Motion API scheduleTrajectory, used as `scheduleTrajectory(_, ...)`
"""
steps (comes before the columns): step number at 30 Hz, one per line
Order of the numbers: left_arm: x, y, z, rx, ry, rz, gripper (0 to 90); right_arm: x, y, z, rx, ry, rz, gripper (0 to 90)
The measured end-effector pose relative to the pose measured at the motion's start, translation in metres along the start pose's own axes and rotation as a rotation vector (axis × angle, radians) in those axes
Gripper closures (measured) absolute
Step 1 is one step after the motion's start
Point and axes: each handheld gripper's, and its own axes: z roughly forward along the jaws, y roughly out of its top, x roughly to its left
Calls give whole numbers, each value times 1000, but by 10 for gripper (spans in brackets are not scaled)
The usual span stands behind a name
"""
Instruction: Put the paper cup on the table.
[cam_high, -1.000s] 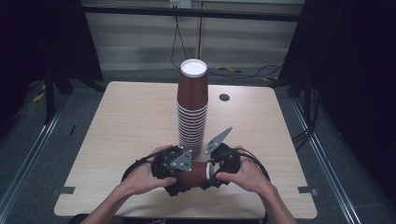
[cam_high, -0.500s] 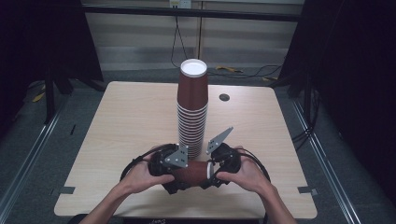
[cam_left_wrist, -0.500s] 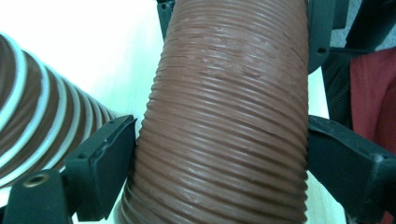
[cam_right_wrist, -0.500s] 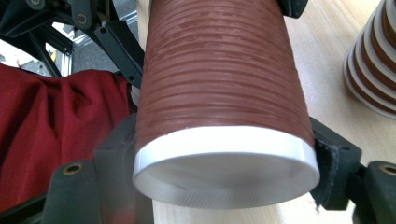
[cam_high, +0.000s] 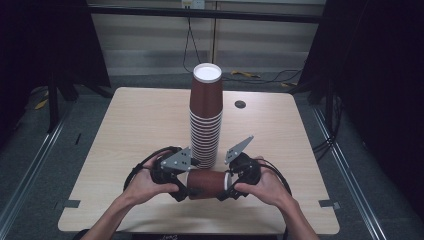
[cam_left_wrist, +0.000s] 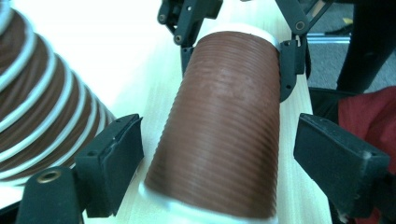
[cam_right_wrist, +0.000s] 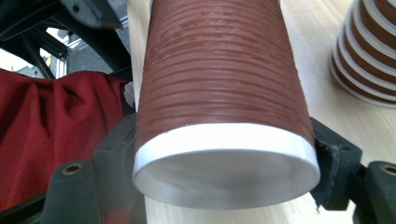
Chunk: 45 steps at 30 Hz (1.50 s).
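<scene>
Presently the left gripper (cam_high: 181, 186) straddles the narrow end of the brown paper cup (cam_high: 206, 184); its jaws have just been closing yet stand clear of the ribbed wall, gripping nothing. The cup lies level between both tools, long axis left to right. The right gripper (cam_high: 226, 187) clamps the rim end, just before the cup stack (cam_high: 205, 120).

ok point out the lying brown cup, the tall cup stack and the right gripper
lying brown cup (cam_high: 206, 183), high view, middle of its ribbed side
tall cup stack (cam_high: 205, 95), high view, top cup's brown wall
right gripper (cam_high: 227, 186), high view, at its jaws
</scene>
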Motion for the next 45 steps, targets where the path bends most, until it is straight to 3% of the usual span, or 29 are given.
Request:
scheduleTrajectory(5,5,-7,-2,-42,13,-50,158,-3,-7,-6,-17,-10,26,245)
scheduleTrajectory(9,8,-12,0,-81,-7,-70,157,-5,-13,-8,-29,-12,37,245)
scheduleTrajectory(15,10,-17,0,-97,-25,-108,158,-7,-18,-10,-51,-10,44,245)
scheduleTrajectory(18,9,-21,-3,-135,-27,-128,158,-7,-19,-12,-67,-2,47,244)
scheduleTrajectory(27,9,-28,-8,-153,-2,-145,156,-8,-24,-16,-114,-35,42,244)
scheduleTrajectory(34,9,-30,-13,-222,-22,-176,155,-7,-26,-22,-159,-26,43,243)
scheduleTrajectory(45,7,-32,-13,-242,-23,-162,156,-5,-26,-29,-251,1,11,244)
